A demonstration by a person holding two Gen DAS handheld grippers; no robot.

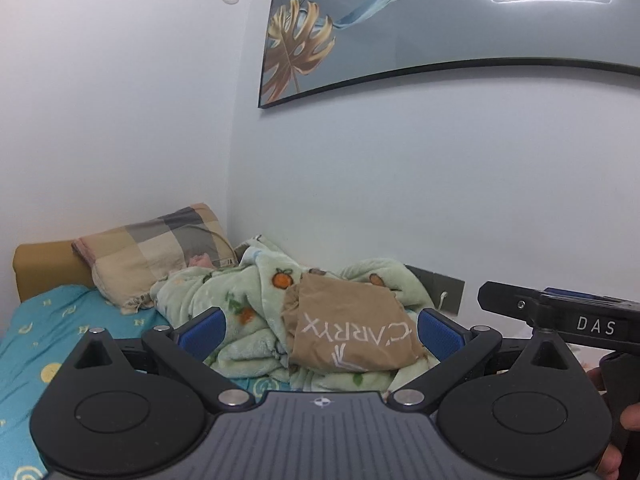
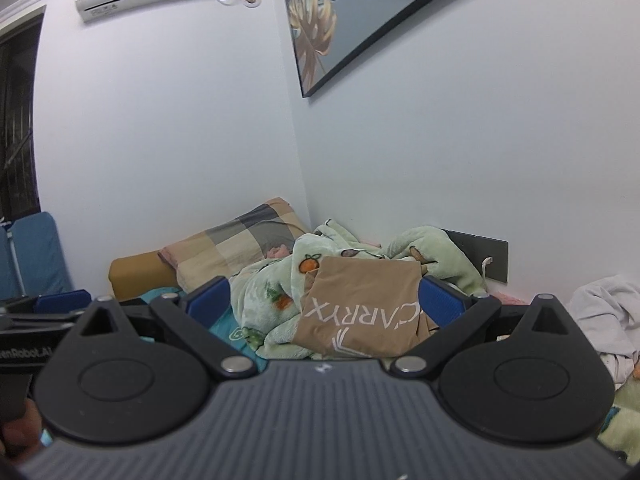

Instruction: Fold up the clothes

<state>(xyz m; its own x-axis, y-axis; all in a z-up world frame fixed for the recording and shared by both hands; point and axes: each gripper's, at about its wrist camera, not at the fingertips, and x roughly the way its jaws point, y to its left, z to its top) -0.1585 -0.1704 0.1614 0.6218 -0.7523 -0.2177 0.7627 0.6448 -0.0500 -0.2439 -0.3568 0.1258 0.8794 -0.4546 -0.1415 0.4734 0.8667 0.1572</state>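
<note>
Hand-held gripper (image 1: pixel 320 330) facing tan garment (image 1: pixel 352 332)

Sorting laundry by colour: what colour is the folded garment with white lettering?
Tan brown garment, clearest in the left wrist view.

Tan garment (image 1: pixel 352 328): smooth thin cloth, matt, with white printed letters.
Green blanket (image 1: pixel 240 304): thick fleece, fuzzy nap.
Checked pillow (image 1: pixel 160 248): woven cloth, creased and matt.
Blue bedsheet (image 1: pixel 52 328): flat printed cloth.
Left gripper (image 1: pixel 320 330): matt black plastic, ribbed grey body, textured blue pads, shiny metal pins.
Framed picture (image 1: pixel 440 20): glossy, reflecting light.
</note>
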